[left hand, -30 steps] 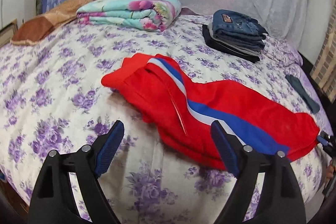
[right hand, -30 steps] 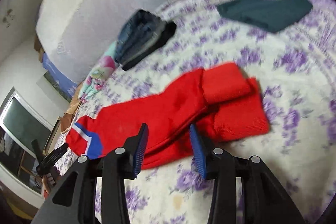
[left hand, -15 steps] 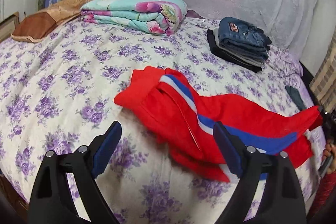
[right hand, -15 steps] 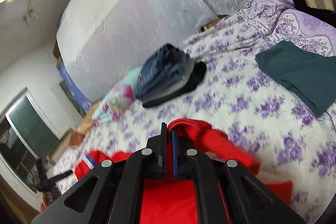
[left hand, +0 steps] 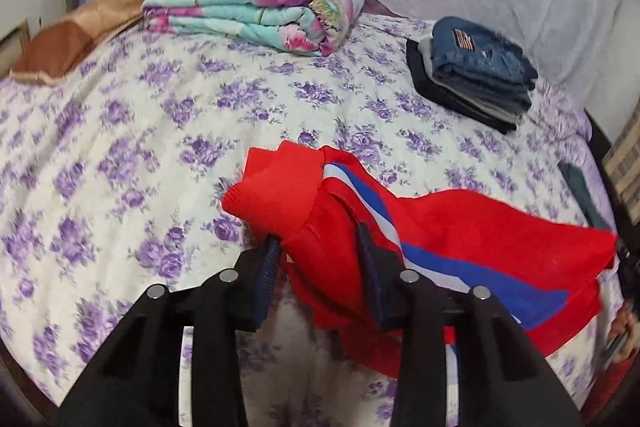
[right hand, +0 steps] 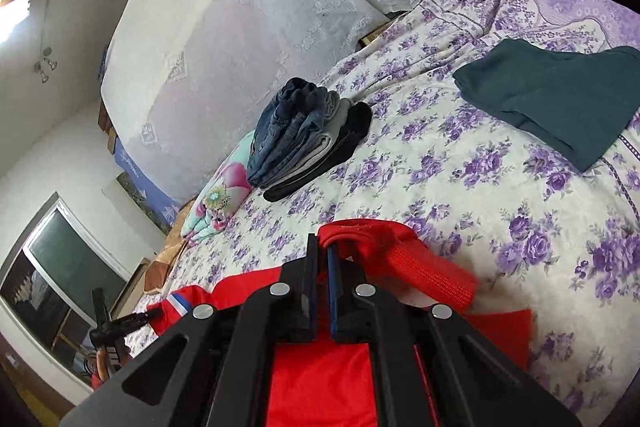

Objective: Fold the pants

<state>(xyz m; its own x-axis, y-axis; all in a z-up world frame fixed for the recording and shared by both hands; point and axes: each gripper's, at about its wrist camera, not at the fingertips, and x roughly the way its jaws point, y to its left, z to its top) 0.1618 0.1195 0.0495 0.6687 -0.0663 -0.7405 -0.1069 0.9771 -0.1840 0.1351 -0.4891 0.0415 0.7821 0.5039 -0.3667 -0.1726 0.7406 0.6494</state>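
Your left claw (left hand: 318, 259) has just been closing, and its blue pads now pinch a bunched fold of the red track pants (left hand: 460, 227) near the waistband, beside the white and blue side stripe. Your right claw (right hand: 323, 251) is pressed tight on the ribbed red cuff end, which loops over its tips. The pants hang stretched between both claws, partly lifted off the bed (left hand: 120, 147) with its purple-flowered cover. Farther back lie a folded floral quilt (left hand: 256, 7), a stack of folded jeans (left hand: 476, 67) and, off to the right, a dark green garment (right hand: 560, 99) lying flat.
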